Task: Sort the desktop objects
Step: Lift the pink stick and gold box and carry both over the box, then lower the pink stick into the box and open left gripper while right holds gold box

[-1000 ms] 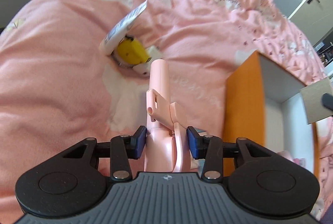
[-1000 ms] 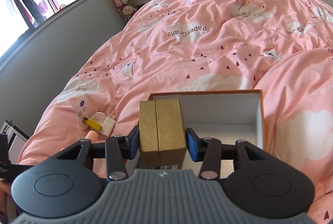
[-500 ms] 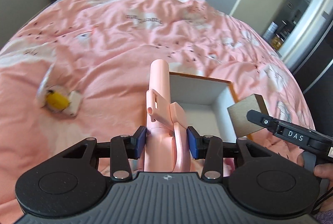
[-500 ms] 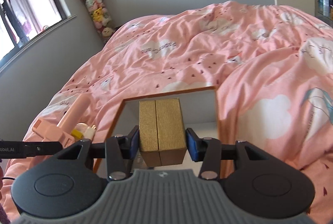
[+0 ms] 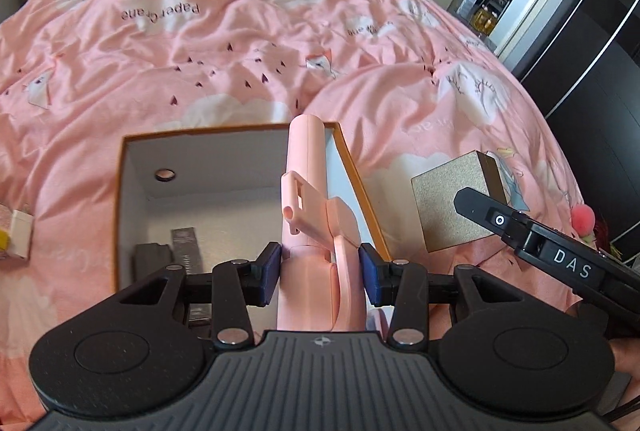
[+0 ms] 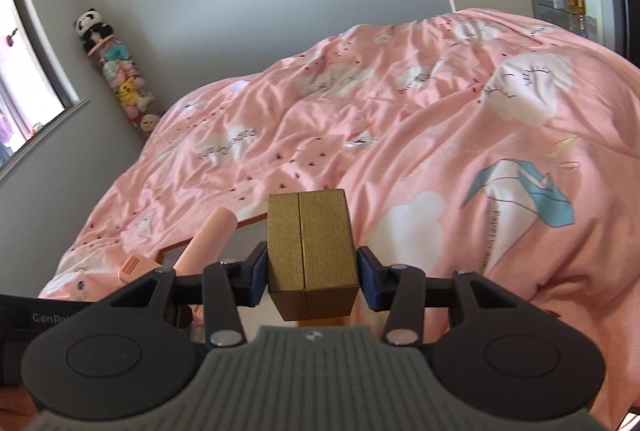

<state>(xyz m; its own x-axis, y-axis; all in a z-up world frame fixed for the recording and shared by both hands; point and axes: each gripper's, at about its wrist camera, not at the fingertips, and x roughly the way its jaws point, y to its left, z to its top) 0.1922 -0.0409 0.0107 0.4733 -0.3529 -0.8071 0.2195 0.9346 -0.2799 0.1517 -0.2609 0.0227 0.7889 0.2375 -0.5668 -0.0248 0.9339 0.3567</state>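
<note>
The pink handheld device (image 5: 316, 231), clamped between the pads of the left gripper (image 5: 320, 267), now hangs over the right side of the open orange-rimmed box (image 5: 120, 191), having swung across from the clutter on the left within the last second, so a drop into the box looks close. The gold box (image 6: 310, 251), clamped in the right gripper (image 6: 310, 277), has drifted to the right of the box and sits outside its rim. Inside, dark flat items (image 5: 182, 247) lie on the white floor, and a white charger (image 5: 20, 239) remains on the pink duvet (image 5: 240, 71) to the left.
</note>
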